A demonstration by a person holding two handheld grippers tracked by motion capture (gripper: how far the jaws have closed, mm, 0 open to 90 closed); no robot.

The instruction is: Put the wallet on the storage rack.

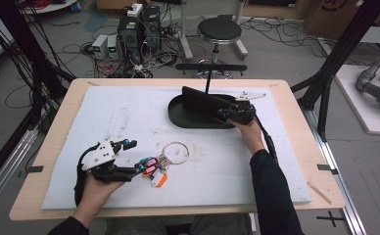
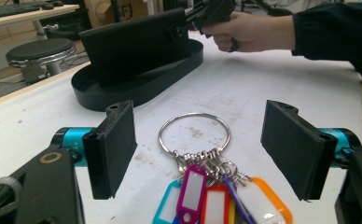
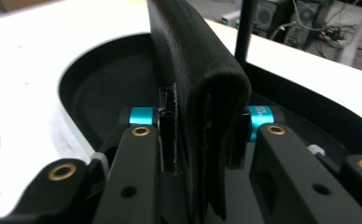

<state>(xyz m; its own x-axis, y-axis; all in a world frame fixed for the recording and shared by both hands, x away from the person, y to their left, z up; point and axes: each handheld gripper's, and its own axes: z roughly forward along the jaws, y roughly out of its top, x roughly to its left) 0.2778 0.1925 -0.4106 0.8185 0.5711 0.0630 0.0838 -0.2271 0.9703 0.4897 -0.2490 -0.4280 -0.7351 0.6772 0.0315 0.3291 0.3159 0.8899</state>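
While the left gripper (image 1: 128,157) lies low near the front left part of the table (image 1: 51,127), its jaws stand spread wide with nothing pressed between them. In the left gripper view the two black pads (image 2: 115,147) sit well apart on either side of a key ring (image 2: 194,133), which lies flat on the white mat (image 1: 129,112). The metal loop of that ring points away from the person, and a bunch of coloured tags (image 2: 216,198) in blue, purple, red and orange fans out from it toward the gripper. In the high view the ring (image 1: 176,152) rests just right of the left gripper's tips, near the middle of the mat. Farther right and farther back stands an oval black tray (image 1: 178,115) with a thin upright post (image 1: 208,81) rising at its far side. A flat black wallet (image 1: 205,100) stands on edge over the tray. The right gripper (image 1: 227,111), held in the person's right hand (image 1: 249,132), is clamped on the wallet's near end. In the right gripper view the folded edge of the wallet (image 3: 202,102) sits squeezed between both pads above the tray's floor (image 3: 104,88).
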